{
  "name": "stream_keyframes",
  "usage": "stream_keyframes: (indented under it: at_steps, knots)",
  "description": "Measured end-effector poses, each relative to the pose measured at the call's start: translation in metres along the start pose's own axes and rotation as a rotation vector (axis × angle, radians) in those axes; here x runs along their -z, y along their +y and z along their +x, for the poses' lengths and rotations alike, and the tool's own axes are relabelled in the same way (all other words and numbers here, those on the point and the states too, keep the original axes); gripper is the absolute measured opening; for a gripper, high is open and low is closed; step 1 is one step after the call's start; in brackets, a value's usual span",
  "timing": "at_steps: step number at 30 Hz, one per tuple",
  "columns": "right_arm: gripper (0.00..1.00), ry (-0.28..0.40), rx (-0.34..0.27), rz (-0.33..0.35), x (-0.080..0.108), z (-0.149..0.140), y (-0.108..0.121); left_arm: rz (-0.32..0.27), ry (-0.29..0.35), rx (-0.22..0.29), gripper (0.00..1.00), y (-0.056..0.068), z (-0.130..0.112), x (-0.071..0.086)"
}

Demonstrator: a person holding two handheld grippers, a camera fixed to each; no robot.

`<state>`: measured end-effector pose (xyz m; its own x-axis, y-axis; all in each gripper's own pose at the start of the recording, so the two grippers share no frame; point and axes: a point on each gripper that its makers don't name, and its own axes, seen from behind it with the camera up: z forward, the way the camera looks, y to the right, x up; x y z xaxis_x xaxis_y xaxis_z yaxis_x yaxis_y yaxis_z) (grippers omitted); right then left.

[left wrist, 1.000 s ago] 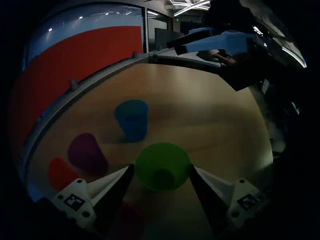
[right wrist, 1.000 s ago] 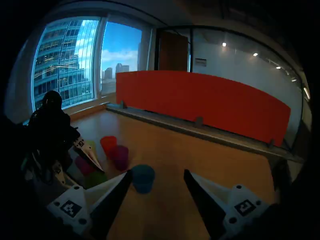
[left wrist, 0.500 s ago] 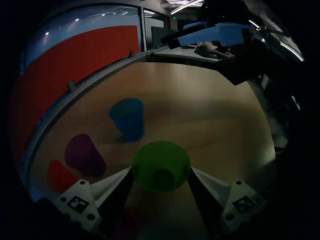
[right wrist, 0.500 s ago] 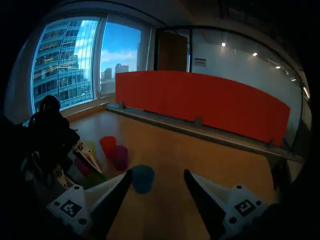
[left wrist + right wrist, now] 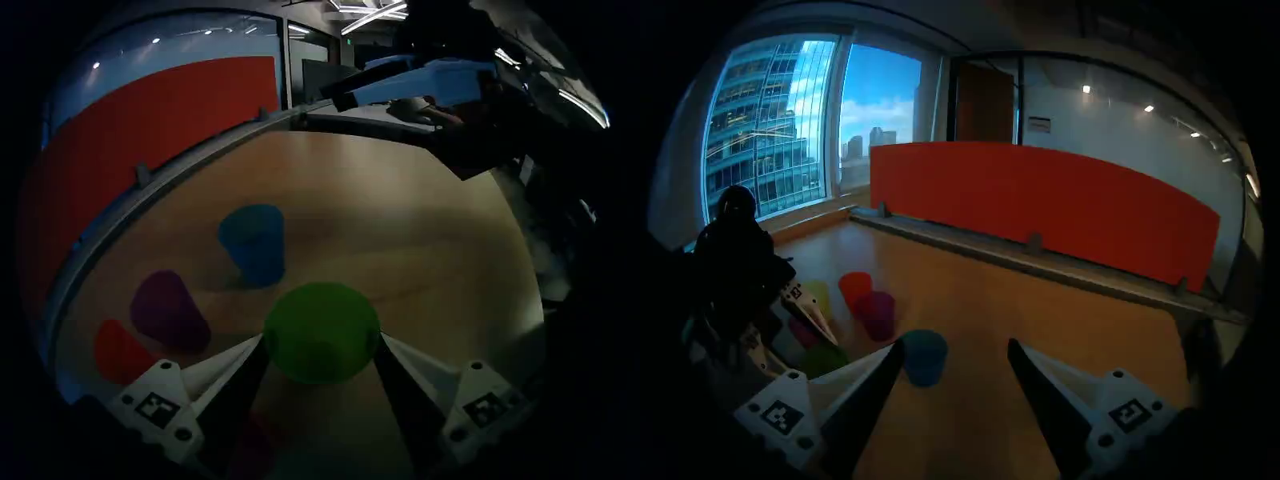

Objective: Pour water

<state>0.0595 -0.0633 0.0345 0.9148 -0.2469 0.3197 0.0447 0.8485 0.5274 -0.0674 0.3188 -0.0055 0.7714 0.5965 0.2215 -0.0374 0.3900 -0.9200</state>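
Left gripper point(image 5: 318, 346) low over wooden tabletop point(image 5: 416, 240). Jaws sit either side of green cup point(image 5: 322, 324), tips at its sides; cannot tell if they squeeze it. Blue cup point(image 5: 254, 244) just beyond, farther off. Purple cup point(image 5: 168, 308) and red cup point(image 5: 118, 352) to left. Right gripper point(image 5: 954, 346) above tabletop, jaws spread wide, holding nothing, blue cup near its left tip. Red partition point(image 5: 1056, 208) along far edge.

My left gripper point(image 5: 320, 340): two white wedge fingers point(image 5: 216, 370), black inner faces, a square black-and-white tag point(image 5: 154, 406) on each base, small screw holes beside it. My right gripper point(image 5: 954, 346): same white wedges, black inner faces, same tags. In the left gripper view its casing point(image 5: 432, 78) is light blue.
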Motion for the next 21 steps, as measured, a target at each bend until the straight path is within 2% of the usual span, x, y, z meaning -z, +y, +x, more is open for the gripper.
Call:
stream_keyframes:
  at_steps: [11, 21]
  knots:
    - [0.99, 0.002, 0.001, 0.000, 0.000, 0.001, 0.000, 0.019, 0.050, 0.006, 0.87, -0.003, 0.014, 0.018]
    - [1.00, 0.005, 0.004, -0.002, 0.000, 0.003, -0.001, 0.048, 0.131, 0.019, 0.87, -0.011, 0.035, 0.036]
